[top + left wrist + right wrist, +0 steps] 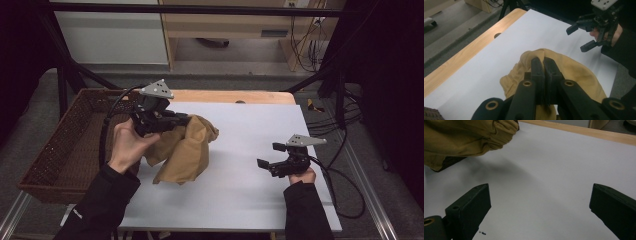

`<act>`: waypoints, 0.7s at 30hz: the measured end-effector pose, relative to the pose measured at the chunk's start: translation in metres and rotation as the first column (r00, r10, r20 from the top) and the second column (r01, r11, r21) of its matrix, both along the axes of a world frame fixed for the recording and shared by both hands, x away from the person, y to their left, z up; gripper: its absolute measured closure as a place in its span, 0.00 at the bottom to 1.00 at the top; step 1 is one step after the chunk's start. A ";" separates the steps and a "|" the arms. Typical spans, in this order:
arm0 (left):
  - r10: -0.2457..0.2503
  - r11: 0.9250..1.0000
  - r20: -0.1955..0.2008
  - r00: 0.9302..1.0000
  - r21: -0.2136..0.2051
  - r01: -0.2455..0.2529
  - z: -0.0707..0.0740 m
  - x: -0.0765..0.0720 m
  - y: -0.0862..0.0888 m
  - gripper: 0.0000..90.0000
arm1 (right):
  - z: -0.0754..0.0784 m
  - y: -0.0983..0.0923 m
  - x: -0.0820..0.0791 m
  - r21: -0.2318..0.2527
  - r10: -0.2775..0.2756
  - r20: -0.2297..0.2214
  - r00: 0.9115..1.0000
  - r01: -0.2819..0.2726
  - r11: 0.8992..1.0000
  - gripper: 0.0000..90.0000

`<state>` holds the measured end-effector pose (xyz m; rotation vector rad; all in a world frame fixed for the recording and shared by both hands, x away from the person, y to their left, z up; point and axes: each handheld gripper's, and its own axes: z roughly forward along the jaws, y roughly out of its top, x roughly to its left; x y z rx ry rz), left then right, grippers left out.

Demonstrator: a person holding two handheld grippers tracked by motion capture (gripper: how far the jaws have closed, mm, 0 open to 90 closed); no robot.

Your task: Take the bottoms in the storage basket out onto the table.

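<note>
Tan, crumpled cotton cloth (186, 150) is bunching on the white-covered worktop (250, 150), and I am pinching its top fold with my left claw (543, 65), jaws clenched tight on the fabric. Its lower part is resting on the sheet just beside the brown woven wicker basket (65, 145). My right claw (539, 207) is hovering released, well apart from it, jaws spread wide over bare sheet.
</note>
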<state>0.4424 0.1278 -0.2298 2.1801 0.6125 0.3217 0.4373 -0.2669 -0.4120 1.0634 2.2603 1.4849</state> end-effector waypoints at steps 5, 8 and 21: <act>-0.019 1.000 -0.020 1.000 0.023 0.020 -0.009 0.002 -0.008 0.96 | 0.000 0.000 0.000 0.000 0.000 0.001 1.000 0.000 1.000 0.05; -0.028 0.999 -0.030 0.999 0.037 0.029 -0.014 0.003 -0.012 0.96 | 0.000 0.000 0.000 0.000 0.002 0.001 1.000 -0.002 1.000 0.05; -0.042 0.998 -0.054 0.998 0.054 0.045 -0.028 0.008 -0.026 0.96 | 0.000 0.000 0.000 0.001 0.001 0.000 1.000 -0.001 1.000 0.05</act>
